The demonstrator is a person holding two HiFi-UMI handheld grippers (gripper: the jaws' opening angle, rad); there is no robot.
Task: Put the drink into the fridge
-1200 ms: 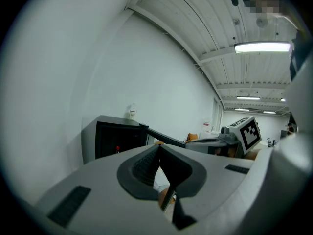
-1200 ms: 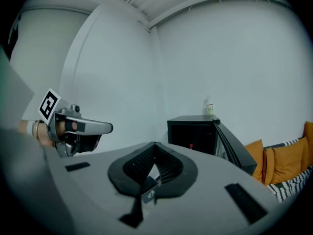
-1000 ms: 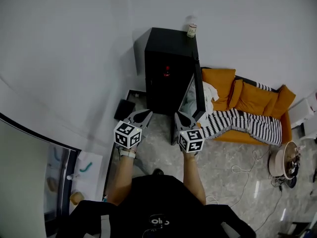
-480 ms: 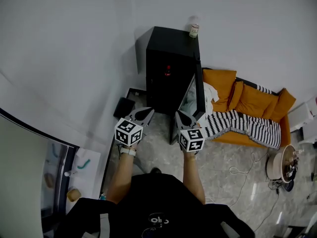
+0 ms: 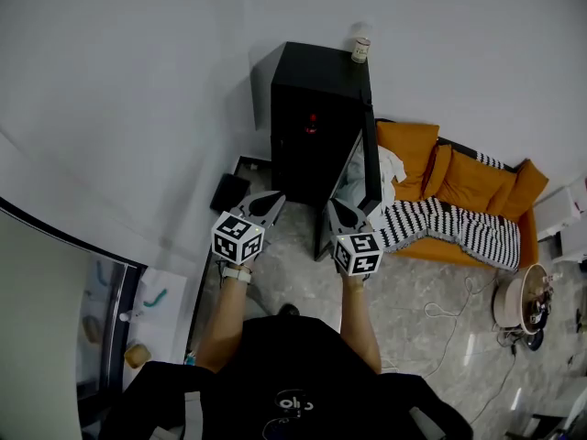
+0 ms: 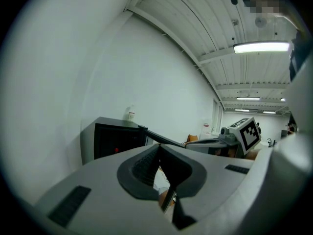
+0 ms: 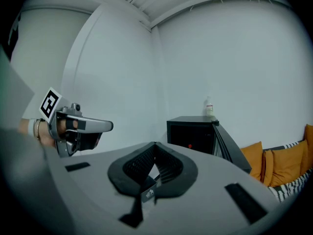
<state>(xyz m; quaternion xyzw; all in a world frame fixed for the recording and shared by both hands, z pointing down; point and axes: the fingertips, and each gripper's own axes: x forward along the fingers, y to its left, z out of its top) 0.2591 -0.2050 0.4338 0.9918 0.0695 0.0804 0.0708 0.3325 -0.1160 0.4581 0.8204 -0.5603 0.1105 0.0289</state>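
The drink is a small pale bottle standing on top of the black fridge, whose door stands ajar to the right. Both grippers are held side by side in front of the fridge, well below the bottle. My left gripper is shut and empty, and so is my right gripper. In the left gripper view the bottle shows on the fridge beyond the shut gripper. The right gripper view shows the bottle and fridge past its shut gripper.
An orange sofa with a striped blanket stands right of the fridge. A dark flat box lies on the floor at the fridge's left. White walls close in behind and to the left. Cables and a round appliance lie at the right.
Both grippers have edged slightly forward toward the fridge. Both stay shut and empty.
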